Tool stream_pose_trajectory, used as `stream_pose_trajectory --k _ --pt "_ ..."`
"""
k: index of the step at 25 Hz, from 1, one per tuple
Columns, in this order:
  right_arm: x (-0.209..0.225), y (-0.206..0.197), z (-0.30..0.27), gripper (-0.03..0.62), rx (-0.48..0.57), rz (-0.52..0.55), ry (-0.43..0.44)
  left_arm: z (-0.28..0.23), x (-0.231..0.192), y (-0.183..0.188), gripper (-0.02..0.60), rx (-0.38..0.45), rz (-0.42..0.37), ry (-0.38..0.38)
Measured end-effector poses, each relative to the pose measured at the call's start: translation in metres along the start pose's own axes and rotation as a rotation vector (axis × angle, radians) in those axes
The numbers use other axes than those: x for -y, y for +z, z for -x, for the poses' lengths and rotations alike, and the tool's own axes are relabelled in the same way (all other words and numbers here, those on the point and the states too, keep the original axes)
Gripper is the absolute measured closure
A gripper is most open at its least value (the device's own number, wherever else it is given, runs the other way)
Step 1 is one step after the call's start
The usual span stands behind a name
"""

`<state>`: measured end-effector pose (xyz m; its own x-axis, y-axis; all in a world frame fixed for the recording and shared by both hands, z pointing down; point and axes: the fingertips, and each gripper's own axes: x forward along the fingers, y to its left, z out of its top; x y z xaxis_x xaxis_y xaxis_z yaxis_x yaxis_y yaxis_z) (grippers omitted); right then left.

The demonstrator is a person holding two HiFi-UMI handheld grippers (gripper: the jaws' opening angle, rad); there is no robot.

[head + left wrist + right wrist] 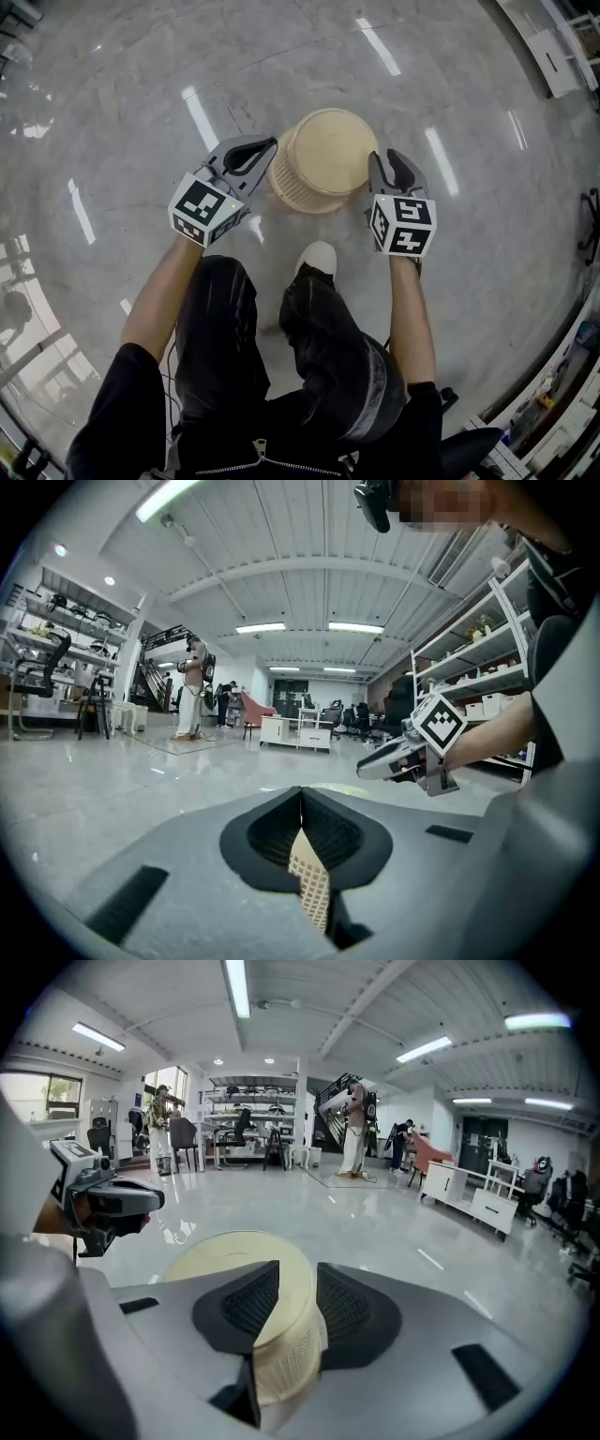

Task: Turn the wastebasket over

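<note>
Grippers flanking a cream wastebasket on a glossy floor, seen from above.

Wastebasket [323,159], lattice-sided, stands at upper centre of the frame on the floor [141,112], closed flat end up, so it seems to be upside down. Left gripper [265,145] sits just beside its left wall, jaws closed together on nothing. Right gripper [386,157] sits just beside its right wall, jaws a narrow way apart, with the basket visible through the gap but not pinched. This looks like the approach, before any grip. The next move likely calls for catching the wall or rim, lifting and rotating. No brand or readable writing shows, only black-and-white square markers on each gripper's cube.
</note>
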<state>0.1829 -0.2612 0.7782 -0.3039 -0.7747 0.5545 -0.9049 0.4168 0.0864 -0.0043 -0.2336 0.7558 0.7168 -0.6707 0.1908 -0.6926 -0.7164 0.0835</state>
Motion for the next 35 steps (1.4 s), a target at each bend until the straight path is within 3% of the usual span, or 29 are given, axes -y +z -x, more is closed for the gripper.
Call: stream_pose_trajectory --k 4,7,13,15,20,25,33,35 --pt "0.001 -0.014 -0.007 0.458 0.005 -0.058 0.018 -0.009 -0.001 -0.016 0.573 -0.008 0.013 -0.021" --pt "0.002 -0.02 -0.008 0.412 0.037 -0.099 0.02 -0.018 0.006 -0.031 0.383 -0.016 0.017 -0.074" --pt "0.001 -0.028 -0.014 0.381 0.079 -0.152 0.03 -0.032 0.015 -0.053 0.297 -0.016 0.146 -0.144" --pt "0.005 -0.032 -0.015 0.332 0.097 -0.161 0.008 -0.036 0.022 -0.057 0.254 -0.014 0.177 -0.179" --pt "0.007 -0.039 -0.015 0.33 0.101 -0.262 0.042 -0.041 0.042 -0.069 0.242 -0.035 0.148 -0.251" --pt "0.009 -0.045 -0.017 0.332 0.096 -0.375 0.078 -0.044 0.048 -0.068 0.242 -0.032 0.13 -0.267" --pt "0.03 -0.056 0.003 0.336 0.14 -0.478 0.094 -0.055 0.074 -0.048 0.242 -0.002 0.048 -0.305" --pt "0.038 -0.058 0.008 0.336 0.15 -0.462 0.077 -0.058 0.081 -0.041 0.242 0.01 0.023 -0.332"
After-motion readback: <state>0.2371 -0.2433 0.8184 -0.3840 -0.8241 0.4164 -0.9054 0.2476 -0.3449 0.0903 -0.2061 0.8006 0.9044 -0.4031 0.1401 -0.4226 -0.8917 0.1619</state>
